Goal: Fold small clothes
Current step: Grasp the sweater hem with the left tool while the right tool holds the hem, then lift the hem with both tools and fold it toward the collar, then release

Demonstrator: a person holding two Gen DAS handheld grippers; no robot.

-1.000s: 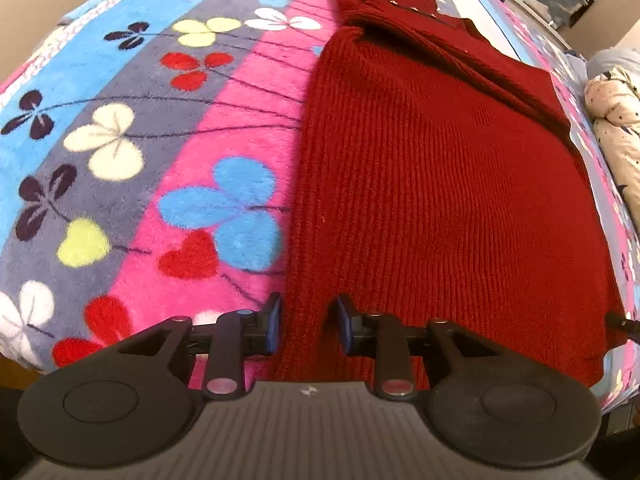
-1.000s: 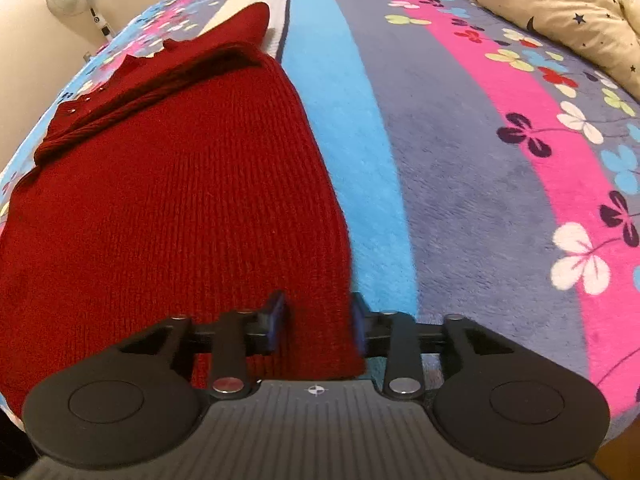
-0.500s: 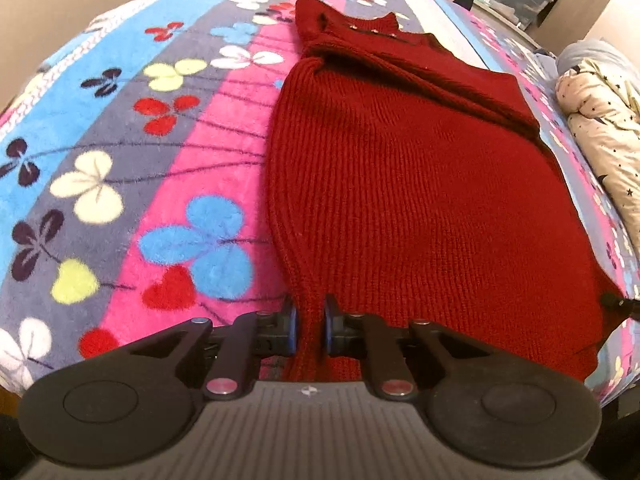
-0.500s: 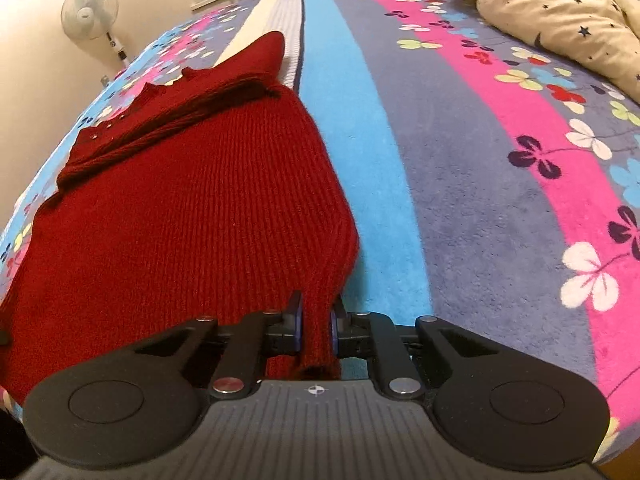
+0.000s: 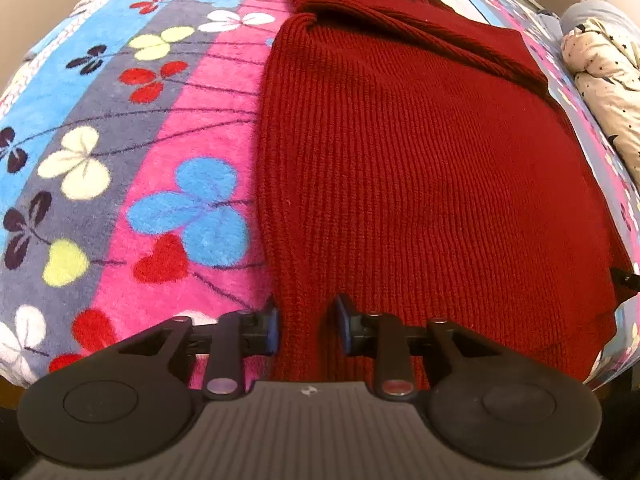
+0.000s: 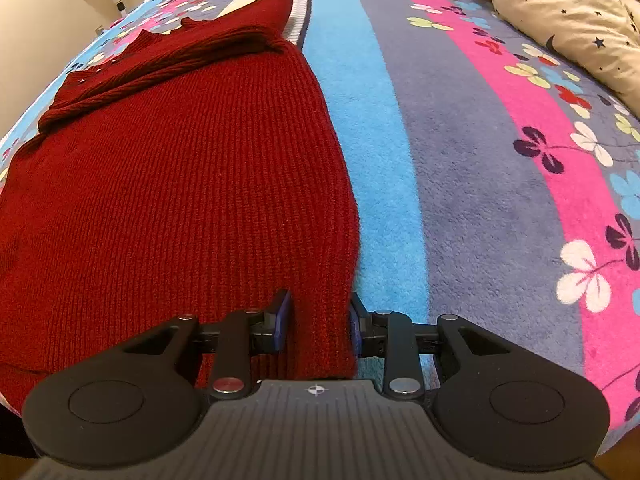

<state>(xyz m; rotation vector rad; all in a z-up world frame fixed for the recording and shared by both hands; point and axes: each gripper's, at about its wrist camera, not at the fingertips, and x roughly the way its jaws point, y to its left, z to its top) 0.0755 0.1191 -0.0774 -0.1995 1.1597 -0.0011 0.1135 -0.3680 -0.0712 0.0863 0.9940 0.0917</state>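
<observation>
Opening again after a tight pinch, our left gripper [image 5: 306,328] and right gripper [image 6: 318,326] now stand a little apart around the near corners of the red sweater [image 5: 420,168], gripping nothing. We think the hem has been let go. Farther off, it lies flat on the flowery blanket [image 5: 132,152].

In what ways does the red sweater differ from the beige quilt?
The red sweater is a plain ribbed knit; the beige quilt carries small dark stars. The red sweater lies spread out flat; the beige quilt is bunched up in folds. Both rest on the flowered blanket.
</observation>
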